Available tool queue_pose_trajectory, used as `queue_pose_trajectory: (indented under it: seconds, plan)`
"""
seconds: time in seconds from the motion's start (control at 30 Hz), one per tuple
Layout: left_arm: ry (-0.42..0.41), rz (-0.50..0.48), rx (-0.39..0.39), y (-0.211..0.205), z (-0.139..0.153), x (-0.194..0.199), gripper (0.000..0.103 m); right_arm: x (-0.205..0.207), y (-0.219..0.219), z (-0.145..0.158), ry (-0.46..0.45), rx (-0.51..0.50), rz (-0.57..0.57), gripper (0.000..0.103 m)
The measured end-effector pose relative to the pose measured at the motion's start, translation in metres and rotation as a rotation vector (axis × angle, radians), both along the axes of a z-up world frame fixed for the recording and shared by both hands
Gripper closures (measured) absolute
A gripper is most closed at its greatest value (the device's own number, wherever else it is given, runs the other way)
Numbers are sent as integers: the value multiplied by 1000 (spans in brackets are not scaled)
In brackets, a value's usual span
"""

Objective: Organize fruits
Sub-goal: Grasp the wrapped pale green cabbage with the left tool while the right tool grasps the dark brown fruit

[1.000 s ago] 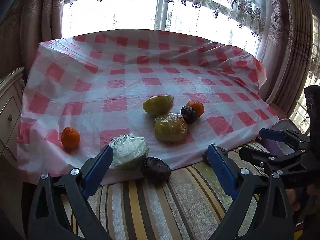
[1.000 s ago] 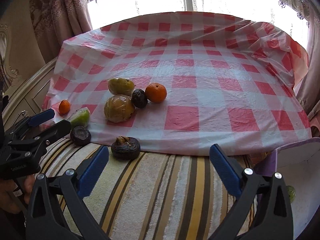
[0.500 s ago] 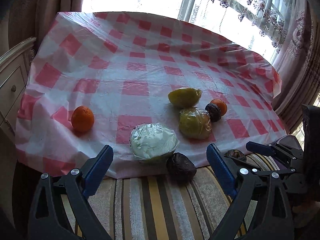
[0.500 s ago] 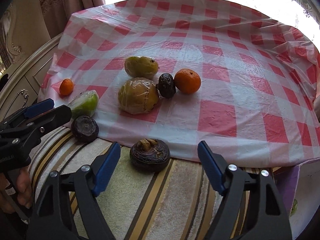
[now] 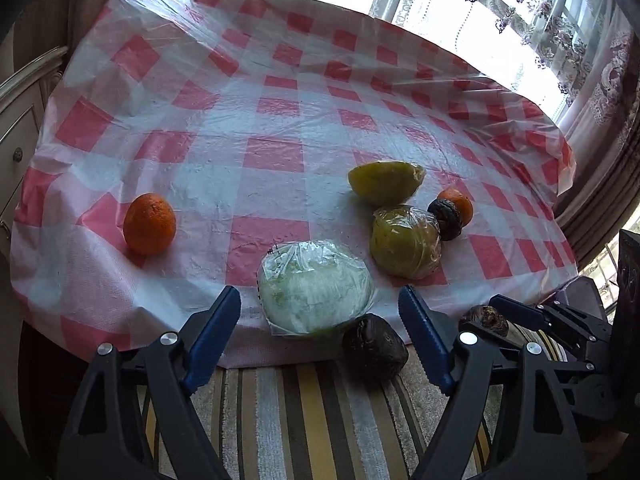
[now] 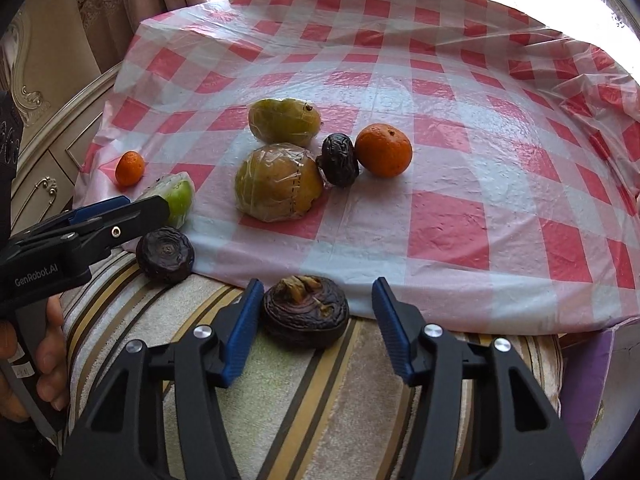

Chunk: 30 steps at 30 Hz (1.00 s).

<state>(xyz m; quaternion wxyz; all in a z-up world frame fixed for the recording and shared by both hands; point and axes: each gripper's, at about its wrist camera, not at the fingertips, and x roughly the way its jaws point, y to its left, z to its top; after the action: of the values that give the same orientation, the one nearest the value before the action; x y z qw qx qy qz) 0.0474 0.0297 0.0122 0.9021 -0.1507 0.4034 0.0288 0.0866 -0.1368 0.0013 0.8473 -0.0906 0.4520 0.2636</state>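
In the left wrist view my left gripper (image 5: 320,320) hangs over the edge of the red-checked cloth (image 5: 272,152). Its jaws are closing around a pale green fruit wrapped in plastic (image 5: 314,288), and the pads stand clear of it. A dark wrinkled fruit (image 5: 374,346) lies just to its right on the striped cover. In the right wrist view my right gripper (image 6: 318,320) straddles another dark wrinkled fruit (image 6: 306,312). These jaws are closing too: the left pad is almost on the fruit and the right pad is still apart.
On the cloth lie a wrapped yellow-green fruit (image 6: 278,182), a green mango-like fruit (image 6: 284,120), a small dark fruit (image 6: 338,160) and two oranges (image 6: 383,150) (image 6: 129,168). A purple box (image 6: 580,380) stands at the right, a cabinet (image 5: 16,128) at the left, curtains behind.
Both grippers came forward and down toward the fruits at the cloth's edge. Both pairs of jaws narrowed, the right pair much more, and each now has a fruit between its fingers.
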Motion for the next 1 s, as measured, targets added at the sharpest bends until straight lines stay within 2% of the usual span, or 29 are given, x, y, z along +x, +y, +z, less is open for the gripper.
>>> queue_pose_trajectory:
  seconds: [0.13,0.47,0.77,0.83,1.0]
  plan:
    - [8,-1,-4,0,-2,4,33,-1,0,-1,3,5,3,59]
    - [25,2,3,0,-6,7,47,-1,-1,-1,5,10,4,60]
    - [24,4,6,-1,-6,7,48,-3,-1,0,-11,-9,-12,56]
    - [24,4,5,-1,-6,7,48,-3,-2,1,-20,-10,-17,51]
    - [22,7,-6,2,-5,7,46,-5,-2,1,-31,-20,-19,50]
